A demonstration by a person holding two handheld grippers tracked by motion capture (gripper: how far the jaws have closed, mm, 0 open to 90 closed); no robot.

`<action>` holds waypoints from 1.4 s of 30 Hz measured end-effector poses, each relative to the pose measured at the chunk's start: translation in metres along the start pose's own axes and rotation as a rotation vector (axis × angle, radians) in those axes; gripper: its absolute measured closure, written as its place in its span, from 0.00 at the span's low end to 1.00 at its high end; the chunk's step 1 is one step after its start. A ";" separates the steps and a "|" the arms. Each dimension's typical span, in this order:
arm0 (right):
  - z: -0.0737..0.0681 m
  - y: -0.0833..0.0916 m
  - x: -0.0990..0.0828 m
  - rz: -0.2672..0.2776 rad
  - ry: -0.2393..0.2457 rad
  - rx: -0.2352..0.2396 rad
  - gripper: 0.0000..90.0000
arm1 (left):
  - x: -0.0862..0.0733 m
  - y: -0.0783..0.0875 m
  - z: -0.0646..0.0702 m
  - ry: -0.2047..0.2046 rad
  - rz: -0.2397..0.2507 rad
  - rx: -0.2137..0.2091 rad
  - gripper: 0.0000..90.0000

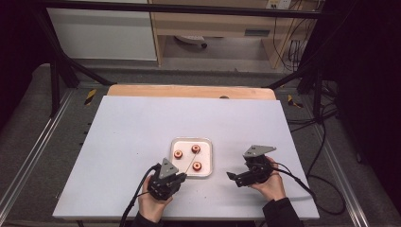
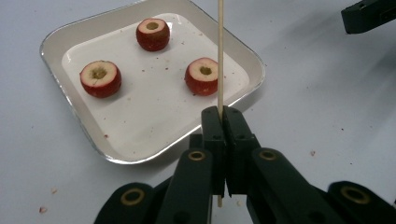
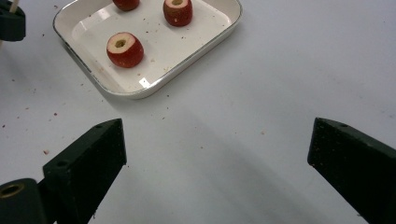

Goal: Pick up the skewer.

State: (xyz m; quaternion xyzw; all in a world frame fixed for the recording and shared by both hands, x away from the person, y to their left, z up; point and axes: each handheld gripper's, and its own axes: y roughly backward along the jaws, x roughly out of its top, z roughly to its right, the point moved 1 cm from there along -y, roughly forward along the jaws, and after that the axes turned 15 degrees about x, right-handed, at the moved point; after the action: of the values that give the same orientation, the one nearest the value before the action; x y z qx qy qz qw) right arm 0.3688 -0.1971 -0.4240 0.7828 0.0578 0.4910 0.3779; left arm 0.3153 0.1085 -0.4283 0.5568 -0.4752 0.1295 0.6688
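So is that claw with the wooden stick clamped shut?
Shut. The left gripper has its jaws pressed together on the thin skewer, which points out over the tray.

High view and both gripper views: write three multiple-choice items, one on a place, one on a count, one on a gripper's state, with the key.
1. Where do the cored red fruits lie?
A. in the white tray
B. on the bare table
C. between the right gripper's jaws

2. How many fruits are in the tray?
A. two
B. three
C. five

3. What is the left gripper doing?
A. standing wide open
B. gripping a fruit
C. clamping a thin wooden skewer

Key: 1 A, all sit inside the tray's rim; 2 B, three count out in the left gripper view; 3 C, the jaws meet on the skewer, while the right gripper stands open with nothing between its jaws.
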 end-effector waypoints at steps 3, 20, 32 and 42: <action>0.001 -0.002 0.005 -0.007 -0.025 -0.002 0.04 | -0.005 0.003 -0.005 0.038 0.024 -0.001 0.99; 0.000 -0.025 0.047 0.007 -0.090 0.015 0.03 | -0.025 0.010 -0.017 0.140 0.079 0.014 0.99; -0.002 -0.049 0.077 -0.014 -0.115 0.002 0.04 | -0.033 0.010 -0.020 0.175 0.080 0.028 0.99; -0.006 -0.070 0.095 -0.027 -0.104 0.006 0.04 | -0.036 0.010 -0.018 0.177 0.081 0.029 0.98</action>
State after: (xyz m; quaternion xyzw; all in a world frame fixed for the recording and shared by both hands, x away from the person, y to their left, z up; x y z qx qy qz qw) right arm 0.4328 -0.1003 -0.3991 0.8076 0.0501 0.4440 0.3848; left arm 0.2988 0.1400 -0.4486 0.5332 -0.4345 0.2122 0.6942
